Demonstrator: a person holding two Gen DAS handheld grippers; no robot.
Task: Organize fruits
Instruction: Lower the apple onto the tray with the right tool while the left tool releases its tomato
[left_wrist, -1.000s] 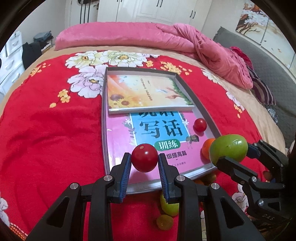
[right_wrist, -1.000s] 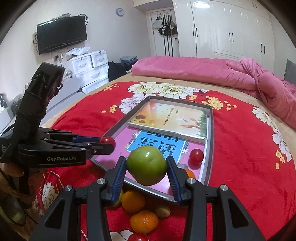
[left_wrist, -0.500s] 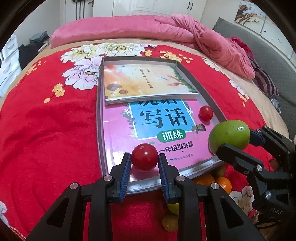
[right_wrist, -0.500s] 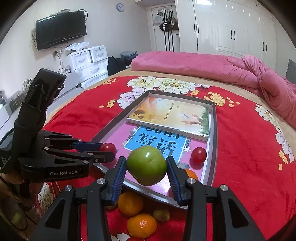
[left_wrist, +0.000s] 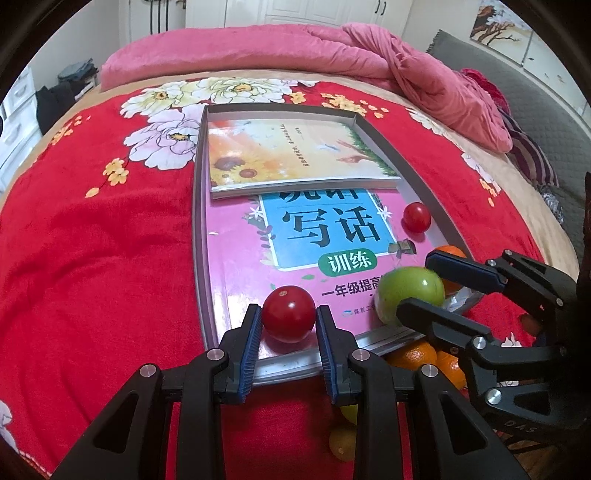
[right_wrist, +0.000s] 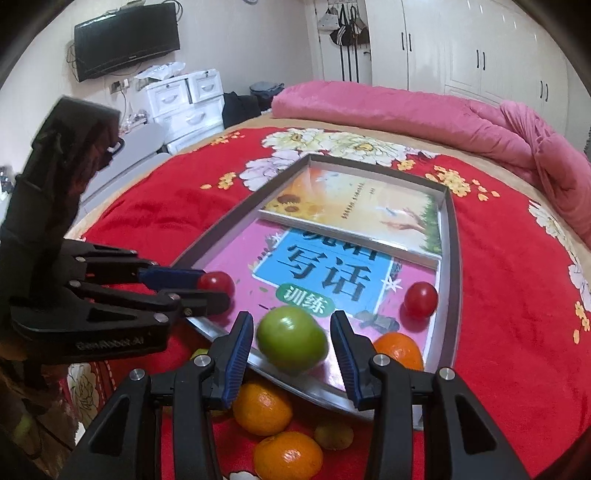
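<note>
Careful: your right gripper (right_wrist: 291, 343) stands spread, the green apple (right_wrist: 291, 338) loose between its pads over the tray (right_wrist: 448, 258) lip ahead; it could roll off. Your left gripper (left_wrist: 288, 325) clamps a tomato (left_wrist: 289, 314).

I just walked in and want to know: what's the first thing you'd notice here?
Two grippers reach over a tray on a bright red flowered blanket. The left gripper pinches a red tomato above the tray's near edge. Beside it, the right gripper has opened around a green apple, blurred.
</note>
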